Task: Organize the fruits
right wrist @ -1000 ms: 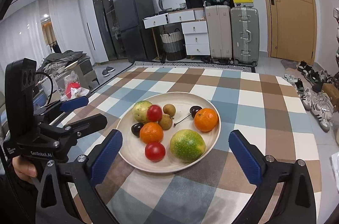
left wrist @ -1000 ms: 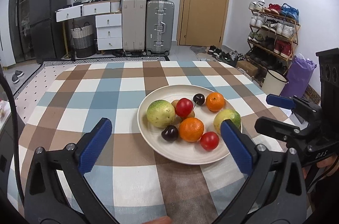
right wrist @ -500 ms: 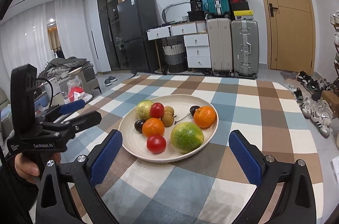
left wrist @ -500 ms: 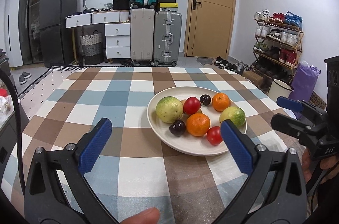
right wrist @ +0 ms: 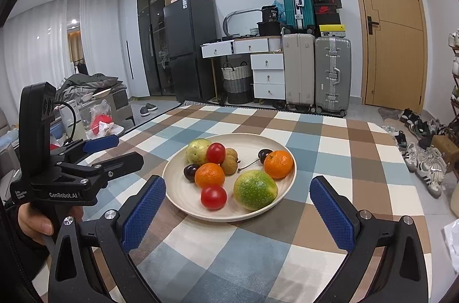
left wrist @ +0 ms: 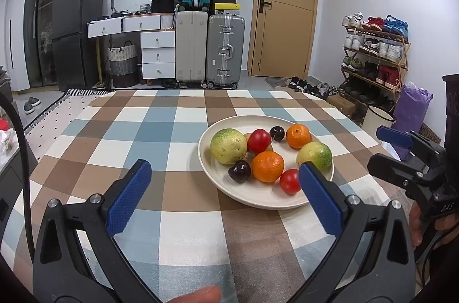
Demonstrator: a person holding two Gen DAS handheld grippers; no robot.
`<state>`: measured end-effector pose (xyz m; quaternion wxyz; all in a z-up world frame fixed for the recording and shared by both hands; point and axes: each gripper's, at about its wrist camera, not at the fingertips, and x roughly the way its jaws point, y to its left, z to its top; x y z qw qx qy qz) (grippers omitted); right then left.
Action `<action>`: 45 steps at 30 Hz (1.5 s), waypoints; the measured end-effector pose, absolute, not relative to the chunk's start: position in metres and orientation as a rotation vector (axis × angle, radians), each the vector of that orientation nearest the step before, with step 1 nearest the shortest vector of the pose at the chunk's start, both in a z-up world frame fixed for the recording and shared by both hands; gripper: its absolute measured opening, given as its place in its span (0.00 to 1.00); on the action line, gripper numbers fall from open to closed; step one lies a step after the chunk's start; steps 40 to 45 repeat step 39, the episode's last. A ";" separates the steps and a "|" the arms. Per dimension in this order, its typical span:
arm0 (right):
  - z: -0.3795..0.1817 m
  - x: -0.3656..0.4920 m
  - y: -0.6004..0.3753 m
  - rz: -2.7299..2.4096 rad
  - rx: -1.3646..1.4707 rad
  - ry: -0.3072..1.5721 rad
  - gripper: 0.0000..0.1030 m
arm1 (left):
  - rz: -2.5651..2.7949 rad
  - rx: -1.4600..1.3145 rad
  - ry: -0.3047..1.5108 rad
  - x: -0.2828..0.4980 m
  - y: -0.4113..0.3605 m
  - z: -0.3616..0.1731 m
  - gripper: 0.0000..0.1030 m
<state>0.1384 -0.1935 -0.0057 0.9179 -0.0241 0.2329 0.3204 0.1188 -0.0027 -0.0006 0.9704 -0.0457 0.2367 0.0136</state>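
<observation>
Colours on and around the cream plate (right wrist: 284, 196)

Tablecloth (left wrist: 160, 130) under the plate: brown, blue and white checks. On the plate: two orange tangerines (right wrist: 278, 163), two red tomatoes (right wrist: 213, 197), two yellow-green speckled fruits (right wrist: 255, 189), two near-black cherries (left wrist: 239, 171), tan longans (right wrist: 230, 164). Before the plate: blue gripper pads (right wrist: 332, 217) on black frames.

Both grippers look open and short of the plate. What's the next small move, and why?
Probably ease the right gripper forward and down toward the near tomato. Its jaws are wide open and empty, the tomato sits at the near rim of the plate, apart from the orange behind it, so there is room to close. The left gripper is also open and empty, off to the plate's left.
</observation>
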 end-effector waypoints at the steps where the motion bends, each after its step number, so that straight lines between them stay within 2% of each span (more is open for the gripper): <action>1: -0.005 0.138 -0.194 0.661 -0.047 0.478 0.99 | 0.029 -0.093 0.478 0.119 -0.003 0.000 0.99; 45: -0.005 0.141 -0.196 0.667 -0.041 0.482 1.00 | 0.025 -0.089 0.469 0.120 -0.005 0.002 0.99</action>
